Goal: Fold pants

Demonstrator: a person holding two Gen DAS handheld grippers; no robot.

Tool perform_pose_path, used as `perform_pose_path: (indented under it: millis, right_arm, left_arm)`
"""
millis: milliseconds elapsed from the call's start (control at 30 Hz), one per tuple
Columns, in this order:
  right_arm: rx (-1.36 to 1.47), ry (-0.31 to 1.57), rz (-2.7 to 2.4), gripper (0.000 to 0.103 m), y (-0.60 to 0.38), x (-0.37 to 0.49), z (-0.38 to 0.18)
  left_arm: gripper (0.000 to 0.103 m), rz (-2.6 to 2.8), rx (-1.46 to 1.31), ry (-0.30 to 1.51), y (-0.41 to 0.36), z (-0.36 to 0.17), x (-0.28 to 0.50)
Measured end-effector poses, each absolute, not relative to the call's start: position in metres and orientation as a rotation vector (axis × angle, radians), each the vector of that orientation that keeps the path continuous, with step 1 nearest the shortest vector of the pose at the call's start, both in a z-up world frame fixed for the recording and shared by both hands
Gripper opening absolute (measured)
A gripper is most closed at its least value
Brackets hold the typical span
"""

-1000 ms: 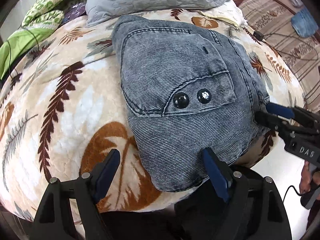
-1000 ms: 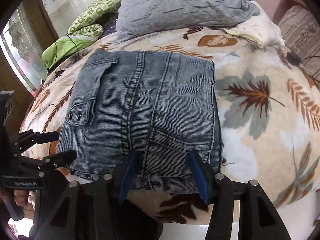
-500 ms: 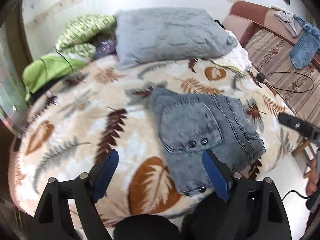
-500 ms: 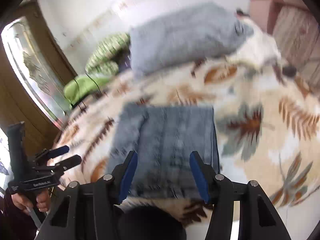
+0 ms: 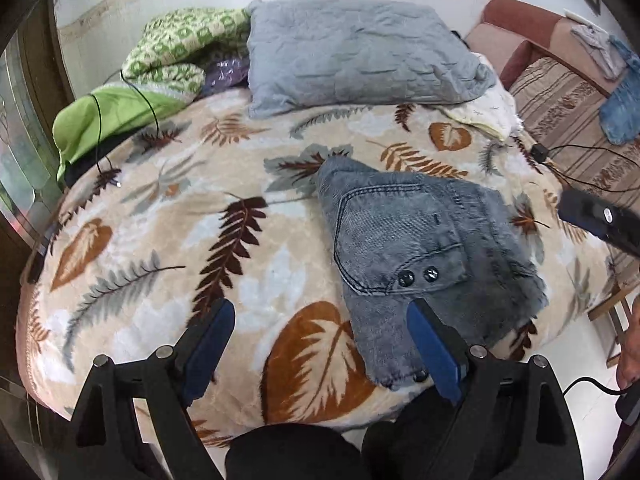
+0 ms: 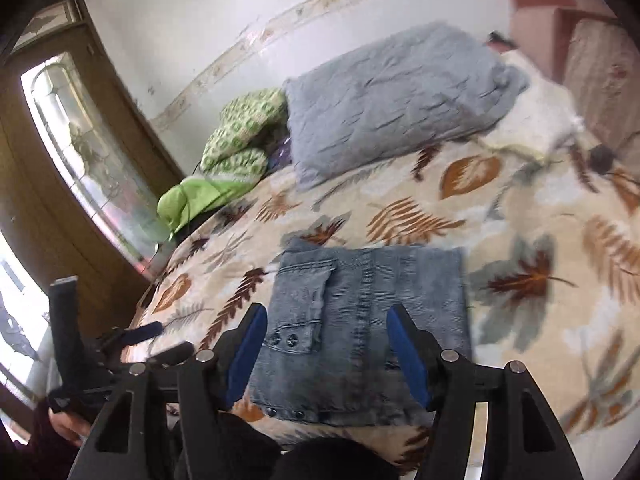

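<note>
Nearest in the left wrist view, the left claw [image 5: 320, 354] stands wide open with nothing between its two blue pads, raised above the near edge of the bed [image 5: 132, 264] and pointing steeply down at it. Just past its right pad lies the one pair of folded pants [image 5: 424, 248], a compact grey-blue denim bundle resting flat on the leaf-print blanket near the bed's front edge. In this view its long axis runs from the near edge away toward the pillow, skewed to the left at the far end, with a flapped cargo pocket on top closed by two dark snaps. In the right wrist view the right claw [image 6: 326, 354] is also raised over the near edge, tilted down less steeply; its jaws are opening, and the pants [image 6: 368, 320] show between the pads but lie below them, untouched. Here the bundle reads almost square, its seams running away from the camera and the pocket on its left half. The other gripper shows at the lower left of that view, held in a hand [image 6: 66, 424]. Beyond the pants, across a stretch of bare blanket, one grey pillow [image 5: 360, 52] lies at the head of the bed. Left of the pillow is a heap of green patterned bedding [image 5: 176, 56], and right of the pillow, past the bed, a striped sofa [image 5: 568, 116] carries a piece of blue clothing.
</note>
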State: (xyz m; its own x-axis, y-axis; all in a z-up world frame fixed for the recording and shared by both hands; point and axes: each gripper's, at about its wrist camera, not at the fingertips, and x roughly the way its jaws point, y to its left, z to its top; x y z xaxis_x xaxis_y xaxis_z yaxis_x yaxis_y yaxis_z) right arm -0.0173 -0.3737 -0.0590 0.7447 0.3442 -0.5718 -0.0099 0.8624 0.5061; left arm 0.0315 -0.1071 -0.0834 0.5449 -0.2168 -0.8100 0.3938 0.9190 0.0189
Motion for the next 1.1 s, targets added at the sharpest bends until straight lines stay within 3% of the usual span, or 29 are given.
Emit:
perform_pose_path:
  millis: [367,600,767,933,1100]
  right_arm:
    - [0.528,0.993,0.393,0.051,-0.31,0.151,-0.093]
    - [0.523,1.226,0.336,0.049,-0.277,0.229,-0.165]
    - [0.498,1.169,0.284,0.045,-0.273,0.244,-0.173]
    - [0.6,0.951,0.319,0.045,-0.315,0.202,-0.118]
    - [0.524,0.864,0.282,0.047,-0.349,0.128,-0.08]
  left_arm:
    - [0.088,-0.471,0.347,0.994,-0.149,-0.161,0.043]
    - [0.088,-0.524,0.285,1.009,-0.137,-0.175,0.044]
    - [0.088,-0.543,0.276,1.037,-0.133,-0.175,0.043]
    - [0.088,-0.541,0.231,1.049,-0.122,-0.163,0.037]
    - [0.087,-0.489,0.236,0.936,-0.111,-0.124,0.027]
